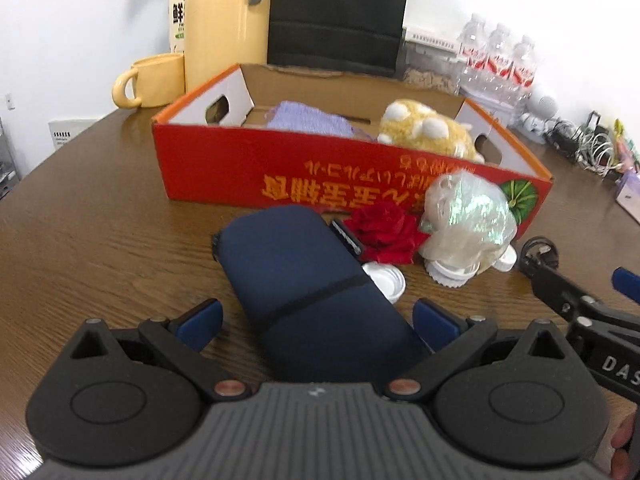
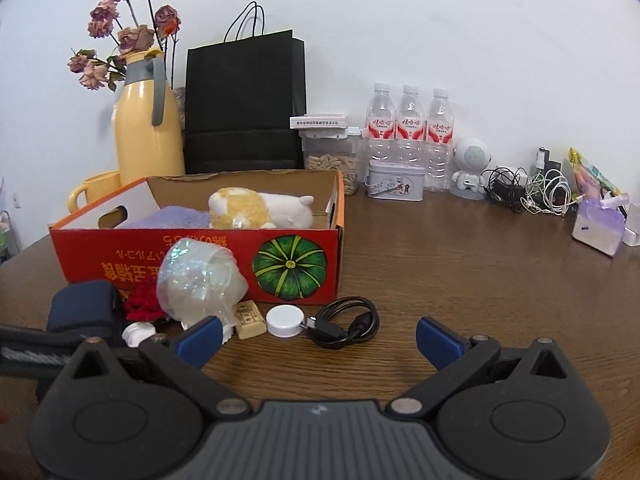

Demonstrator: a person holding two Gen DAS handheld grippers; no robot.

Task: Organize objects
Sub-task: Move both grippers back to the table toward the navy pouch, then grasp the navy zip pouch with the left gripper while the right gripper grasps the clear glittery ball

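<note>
A red cardboard box (image 1: 240,168) (image 2: 100,256) stands on the wooden table and holds a purple cloth (image 1: 308,118) and a yellow-white plush toy (image 1: 428,128) (image 2: 256,208). In front of it lie a navy pouch (image 1: 312,280) (image 2: 80,308), a red fabric flower (image 1: 384,232) (image 2: 142,300), a clear plastic bag (image 1: 468,220) (image 2: 200,280), white caps (image 2: 284,320), a tan block (image 2: 250,318) and a black cable (image 2: 344,320). My left gripper (image 1: 316,324) is open, its fingers on either side of the pouch's near end. My right gripper (image 2: 316,336) is open and empty, just before the cable.
A yellow thermos (image 2: 144,128), a yellow mug (image 1: 152,80), a black paper bag (image 2: 244,108), three water bottles (image 2: 408,128), a tin (image 2: 396,184), a small white speaker (image 2: 472,168), tangled cables (image 2: 532,192) and a tissue pack (image 2: 596,228) line the table's back.
</note>
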